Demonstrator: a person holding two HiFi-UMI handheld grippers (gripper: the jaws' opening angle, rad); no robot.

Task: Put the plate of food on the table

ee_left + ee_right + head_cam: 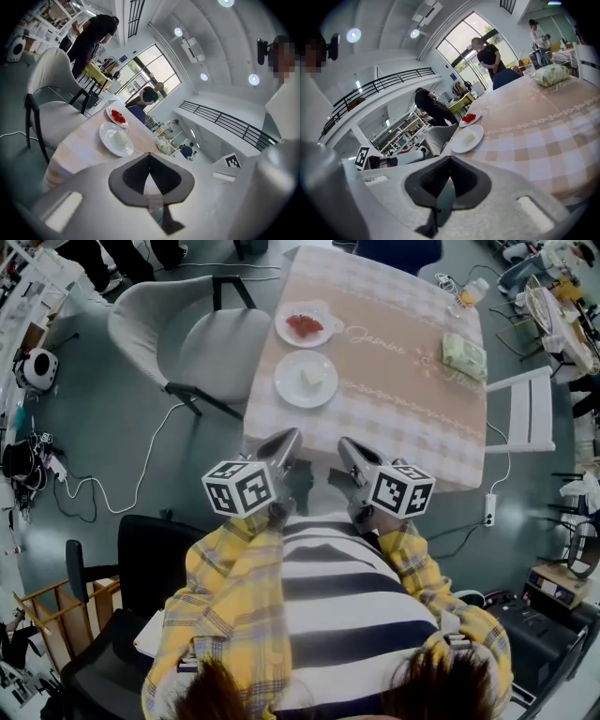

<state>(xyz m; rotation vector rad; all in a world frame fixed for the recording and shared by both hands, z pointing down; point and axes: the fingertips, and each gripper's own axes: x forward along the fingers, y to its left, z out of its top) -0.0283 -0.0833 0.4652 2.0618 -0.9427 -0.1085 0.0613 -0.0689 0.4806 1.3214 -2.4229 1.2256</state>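
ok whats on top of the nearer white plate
One pale block of food sits near the middle of the nearer plate; the rest looks bare. The patch of plate under the block is covered, and what the food is can't be told.

Glossy plate (pixel 290 387), matt cloth tablecloth (pixel 412 401)

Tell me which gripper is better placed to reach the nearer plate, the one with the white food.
Left, probably. The nearer plate lies toward the left side of the table, almost straight ahead of the left gripper; the right gripper sits further across. Both are shut and empty.
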